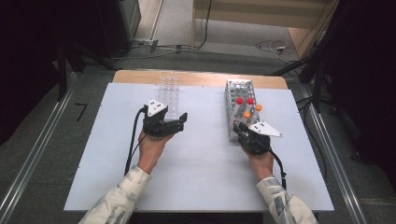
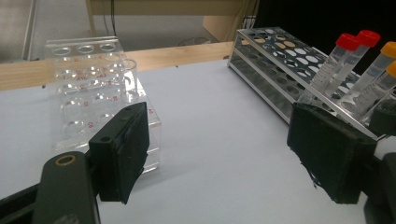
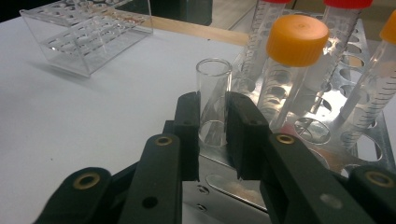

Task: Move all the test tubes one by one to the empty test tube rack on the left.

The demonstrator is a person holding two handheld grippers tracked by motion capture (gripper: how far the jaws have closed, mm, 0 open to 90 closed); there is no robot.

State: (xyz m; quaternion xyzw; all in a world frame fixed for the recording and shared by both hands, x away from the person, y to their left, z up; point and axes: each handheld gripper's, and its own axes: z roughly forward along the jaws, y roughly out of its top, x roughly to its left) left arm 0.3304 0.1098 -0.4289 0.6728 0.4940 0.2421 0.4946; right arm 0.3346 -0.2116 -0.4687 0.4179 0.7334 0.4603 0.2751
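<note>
While the right gripper (image 3: 212,126) sits at the near end of the metal rack (image 1: 232,105), right of centre in the high view, its jaws are closed on a clear open tube (image 3: 214,100). In the right gripper view this tube stands upright between the two black pads, in the lower middle of the frame, and both pads press on its sides. Whether its bottom is in a hole of the rack I cannot tell. Just behind it, in the upper right of that view, capped tubes stand in the rack: an orange-capped tube (image 3: 292,65) is nearest, and red-capped tubes (image 1: 245,101) are farther back.

The left gripper (image 2: 219,154) is left of centre in the high view, just beside the near end of the clear plastic rack (image 2: 93,88). Its jaws stand wide apart with only the white table (image 1: 196,158) between them. In the left gripper view the clear rack is at the upper left and the metal rack at the upper right, well apart.
</note>
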